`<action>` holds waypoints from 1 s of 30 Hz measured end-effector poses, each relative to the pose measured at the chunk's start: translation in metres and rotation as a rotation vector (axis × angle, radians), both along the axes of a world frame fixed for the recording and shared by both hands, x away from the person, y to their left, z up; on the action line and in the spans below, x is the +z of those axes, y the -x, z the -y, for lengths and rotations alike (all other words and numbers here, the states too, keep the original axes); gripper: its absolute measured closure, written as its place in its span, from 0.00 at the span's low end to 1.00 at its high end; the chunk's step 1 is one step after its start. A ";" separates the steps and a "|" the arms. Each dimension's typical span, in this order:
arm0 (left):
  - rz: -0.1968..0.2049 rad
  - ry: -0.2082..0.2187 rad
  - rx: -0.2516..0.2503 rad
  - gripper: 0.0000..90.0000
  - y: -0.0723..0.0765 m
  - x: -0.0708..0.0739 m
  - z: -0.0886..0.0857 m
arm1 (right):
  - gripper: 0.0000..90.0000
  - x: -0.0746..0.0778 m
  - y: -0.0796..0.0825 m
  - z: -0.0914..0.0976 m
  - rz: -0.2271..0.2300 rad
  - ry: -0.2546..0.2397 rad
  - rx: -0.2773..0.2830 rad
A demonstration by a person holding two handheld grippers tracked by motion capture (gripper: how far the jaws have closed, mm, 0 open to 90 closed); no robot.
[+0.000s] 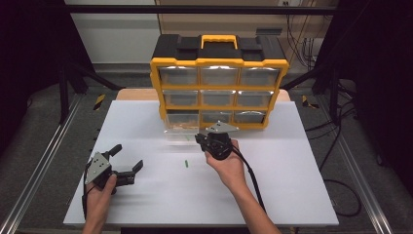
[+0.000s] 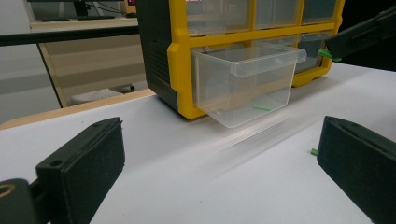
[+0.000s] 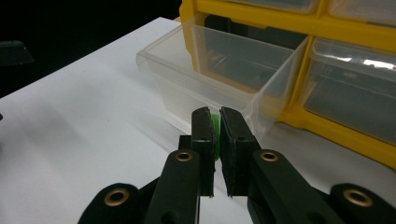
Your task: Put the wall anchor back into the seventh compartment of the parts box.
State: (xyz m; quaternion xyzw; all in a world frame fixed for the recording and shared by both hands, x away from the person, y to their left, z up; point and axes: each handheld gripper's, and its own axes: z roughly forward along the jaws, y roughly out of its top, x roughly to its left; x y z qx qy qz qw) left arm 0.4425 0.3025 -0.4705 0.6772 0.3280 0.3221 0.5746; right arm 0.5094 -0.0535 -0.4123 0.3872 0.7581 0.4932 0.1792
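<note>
Right gripper point(image 1: 200, 140) sits just in front of the pulled-out clear drawer point(image 1: 176, 130), bottom-left slot of the yellow organizer point(image 1: 218, 87), which stands at 12 o'clock on the white table point(image 1: 292, 185). In the right gripper view its jaws are clenched on a small green piece point(image 3: 215, 125), pinched between the pads with only a sliver showing at the tips; drawer rim is right behind it, at 12 o'clock from the jaws. In the left gripper view the same piece point(image 2: 327, 52) pokes out of the right gripper's tip at about 2 o'clock, beside the drawer's front lip. A second green piece point(image 2: 262, 107) lies on the drawer floor. A third green piece point(image 1: 186, 163) lies loose on the table, at 7 o'clock from the right gripper, roughly midway between the two hands. Left gripper point(image 1: 127, 165) rests low at 8 o'clock on the table, jaws released and spread wide, nothing between them, pointing toward the drawer.
</note>
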 end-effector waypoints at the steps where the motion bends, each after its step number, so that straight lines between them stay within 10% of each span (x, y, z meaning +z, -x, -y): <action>1: 0.000 0.000 0.000 0.01 0.000 0.000 0.000 | 0.94 0.002 -0.001 -0.001 0.002 -0.002 -0.003; 30: 0.001 0.006 -0.001 0.01 0.000 0.000 0.000 | 0.94 0.028 -0.048 -0.020 0.021 0.003 -0.057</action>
